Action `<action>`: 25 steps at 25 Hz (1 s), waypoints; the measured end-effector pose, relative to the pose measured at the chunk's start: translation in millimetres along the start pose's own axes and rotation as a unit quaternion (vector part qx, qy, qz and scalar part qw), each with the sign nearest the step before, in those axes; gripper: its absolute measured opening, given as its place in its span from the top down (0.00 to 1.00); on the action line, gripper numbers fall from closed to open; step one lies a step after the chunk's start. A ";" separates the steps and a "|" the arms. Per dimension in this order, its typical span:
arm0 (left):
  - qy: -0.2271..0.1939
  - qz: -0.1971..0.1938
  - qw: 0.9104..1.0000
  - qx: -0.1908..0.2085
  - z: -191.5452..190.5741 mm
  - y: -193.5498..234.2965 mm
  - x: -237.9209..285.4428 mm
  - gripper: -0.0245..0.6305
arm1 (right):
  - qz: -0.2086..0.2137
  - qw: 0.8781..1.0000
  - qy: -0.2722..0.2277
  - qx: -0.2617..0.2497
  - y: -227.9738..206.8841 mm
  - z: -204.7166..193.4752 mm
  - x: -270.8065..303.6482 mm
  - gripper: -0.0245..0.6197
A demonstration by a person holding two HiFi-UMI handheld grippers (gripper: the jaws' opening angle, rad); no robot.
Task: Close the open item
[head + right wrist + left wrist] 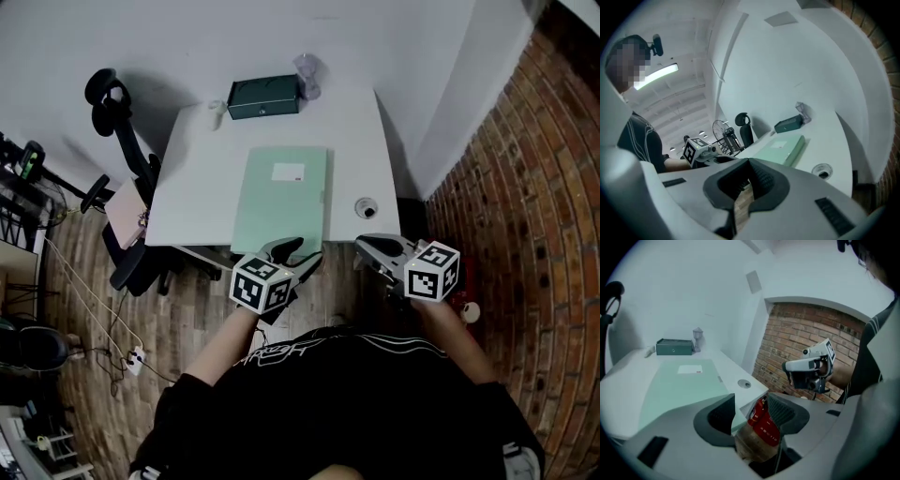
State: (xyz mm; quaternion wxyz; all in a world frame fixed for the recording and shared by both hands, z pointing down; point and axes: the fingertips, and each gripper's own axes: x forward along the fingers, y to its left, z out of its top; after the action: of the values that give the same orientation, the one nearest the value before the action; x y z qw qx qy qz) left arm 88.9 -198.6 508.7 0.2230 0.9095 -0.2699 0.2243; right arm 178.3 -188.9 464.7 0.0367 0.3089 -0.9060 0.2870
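A pale green file box (pixel 281 197) lies flat on the white table (pixel 192 187), lid down, with a white label on top. It also shows in the left gripper view (pixel 679 385) and the right gripper view (pixel 785 150). My left gripper (pixel 298 253) is at the box's near edge by the table front, jaws open (pixel 750 416). The box's near corner shows between them, and neither pad presses on it. My right gripper (pixel 367 246) hovers off the table's near right corner, shut and empty (pixel 749 180).
A dark green case (pixel 263 97) and a clear plastic item (pixel 307 75) stand at the table's far edge. A cable hole (pixel 366 207) sits near the right front. An office chair (pixel 122 141) is on the left, a brick wall (pixel 534 187) on the right. A red extinguisher (pixel 764 423) stands below.
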 end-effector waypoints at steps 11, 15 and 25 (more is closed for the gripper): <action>-0.156 -0.033 0.986 -0.039 28.5 -62.0 -136.7 0.85 | 0.049 0.994 -0.059 -0.084 140.2 21.7 -6.2 0.96; -0.182 -0.043 0.982 -0.041 20.3 -79.5 -168.4 0.89 | 0.060 0.991 -0.087 -0.085 176.1 19.0 -12.2 0.96; -0.208 -0.041 0.977 -0.024 6.5 -102.2 -214.1 0.89 | 0.072 0.987 -0.092 -0.111 226.3 -4.9 -17.2 0.96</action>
State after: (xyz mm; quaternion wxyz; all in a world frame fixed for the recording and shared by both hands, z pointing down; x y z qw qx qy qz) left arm -10.2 -41.1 361.3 0.1924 0.9408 -0.2785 0.0145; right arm 60.2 -31.1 352.0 -0.0335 0.2624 -0.9515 0.1571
